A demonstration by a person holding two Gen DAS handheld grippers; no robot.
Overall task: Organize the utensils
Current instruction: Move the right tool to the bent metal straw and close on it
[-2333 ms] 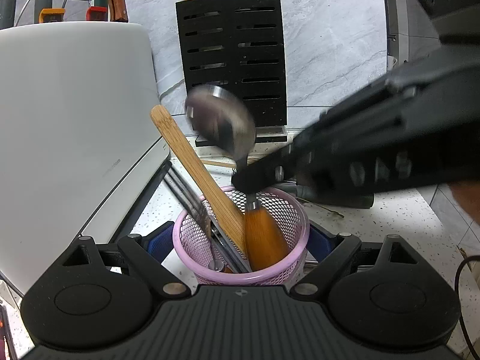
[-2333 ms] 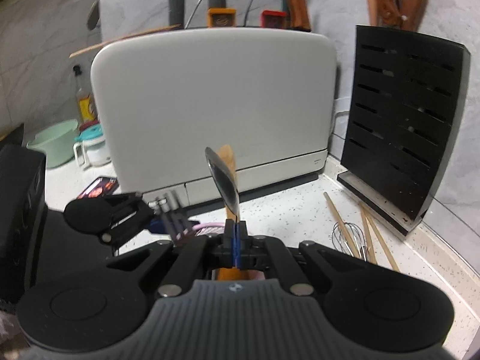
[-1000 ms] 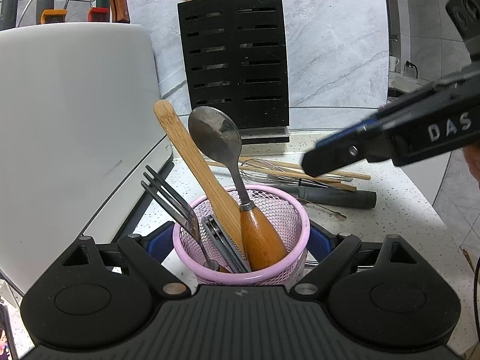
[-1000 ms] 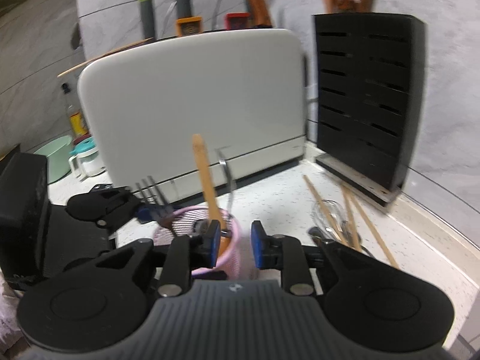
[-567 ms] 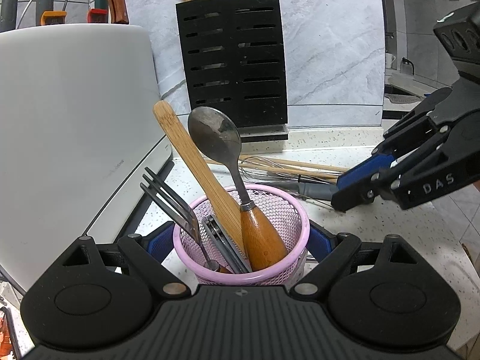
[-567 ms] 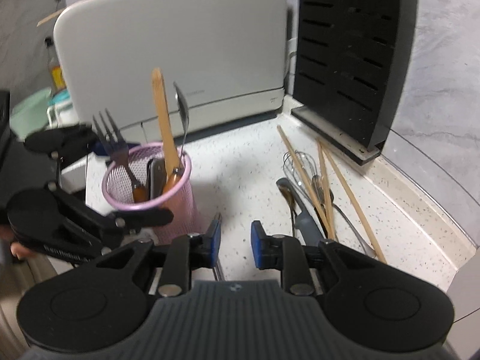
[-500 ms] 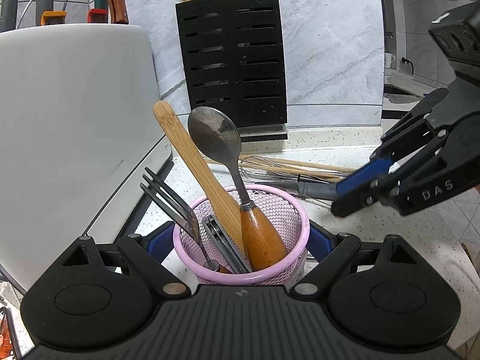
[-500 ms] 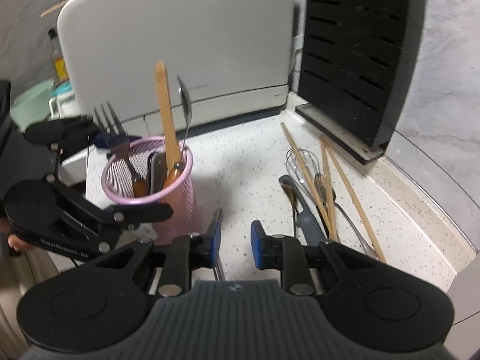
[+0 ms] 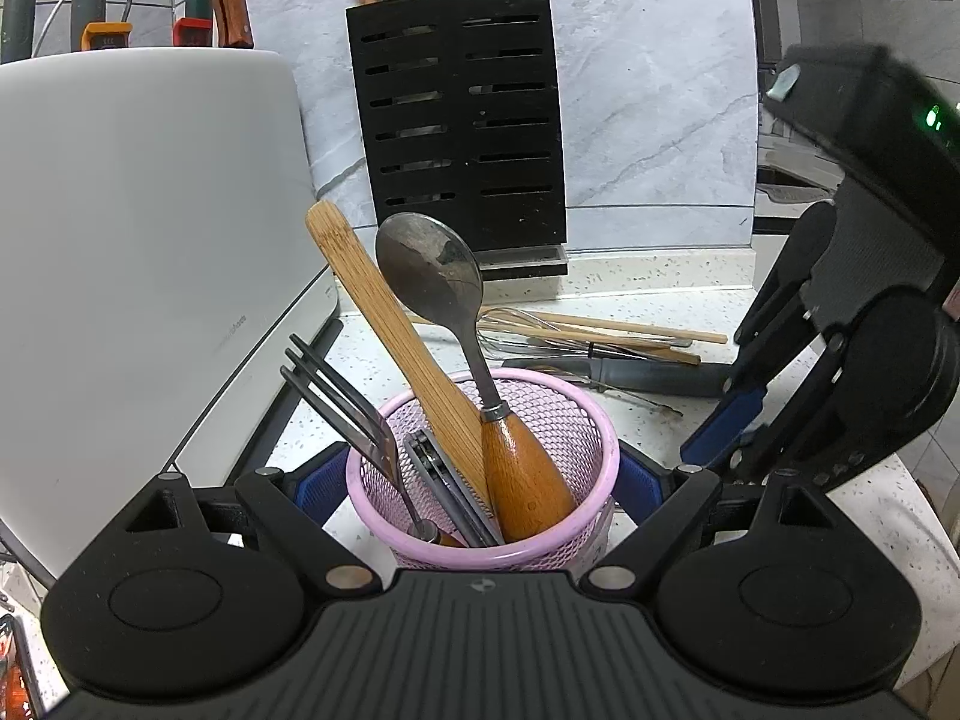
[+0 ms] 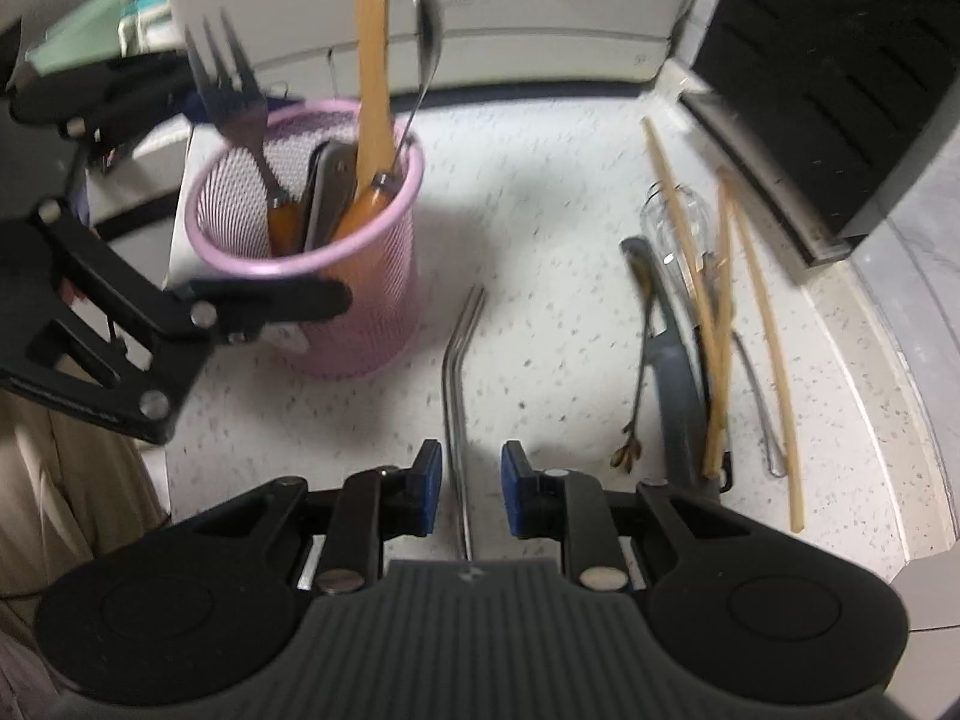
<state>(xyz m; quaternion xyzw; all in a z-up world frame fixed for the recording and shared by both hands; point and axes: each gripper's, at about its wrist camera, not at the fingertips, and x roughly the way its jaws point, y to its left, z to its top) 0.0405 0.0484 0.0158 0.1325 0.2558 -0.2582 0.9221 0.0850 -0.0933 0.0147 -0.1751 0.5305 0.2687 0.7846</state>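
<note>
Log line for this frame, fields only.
left gripper: shut on pink cup | right gripper: open, astride metal straw | spoon: in cup

Both grippers matte black plastic, ribbed housings, round side discs, silver screws; blue pads (image 10: 429, 495) on fingers.

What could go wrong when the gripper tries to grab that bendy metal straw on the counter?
The metal straw is thin and lies flat on the counter between the open right gripper pads, so it might roll or slip out when pinched.

The pink cup is already crowded with the fork, wooden stick and spoon, so the straw could catch on them going in. The left gripper steadies the cup, which should help against tipping.
</note>
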